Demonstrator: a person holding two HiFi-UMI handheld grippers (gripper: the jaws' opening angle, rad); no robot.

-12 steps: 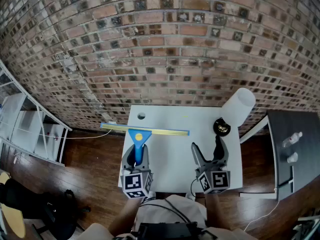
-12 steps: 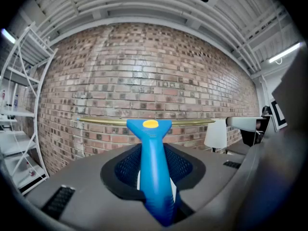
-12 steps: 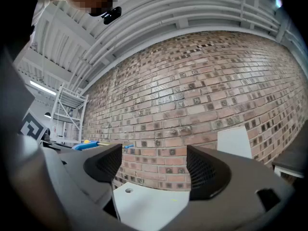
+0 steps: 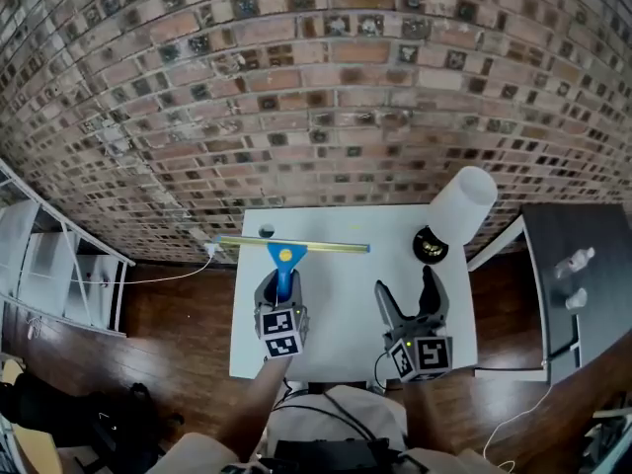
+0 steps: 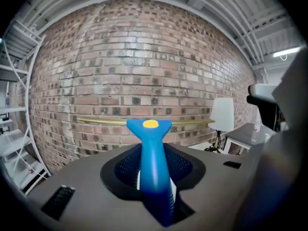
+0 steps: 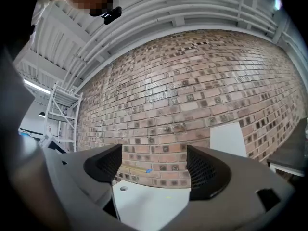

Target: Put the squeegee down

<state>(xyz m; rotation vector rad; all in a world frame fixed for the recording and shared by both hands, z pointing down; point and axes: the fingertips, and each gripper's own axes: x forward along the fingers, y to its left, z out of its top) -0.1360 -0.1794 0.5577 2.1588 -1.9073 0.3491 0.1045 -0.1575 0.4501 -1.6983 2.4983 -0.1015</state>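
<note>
The squeegee (image 4: pixel 285 259) has a blue handle with a yellow dot and a long yellow blade (image 4: pixel 296 245) that lies crosswise over the far part of the white table (image 4: pixel 346 314). My left gripper (image 4: pixel 281 286) is shut on the blue handle (image 5: pixel 154 162), which stands up between its jaws in the left gripper view, the blade (image 5: pixel 144 121) level before the brick wall. To the right, my right gripper (image 4: pixel 410 299) is held over the table with its jaws open and nothing between them (image 6: pixel 151 170).
A white-shaded lamp (image 4: pixel 459 210) on a black base (image 4: pixel 432 246) stands at the table's far right corner. A small round hole (image 4: pixel 266 231) is at the far left. The brick wall (image 4: pixel 316 97) rises behind; a dark side table (image 4: pixel 583 275) with small bottles is at the right, white shelving (image 4: pixel 49 265) at the left.
The left gripper with the squeegee has moved farther out over the table, toward the wall. The right gripper has hardly shifted.
</note>
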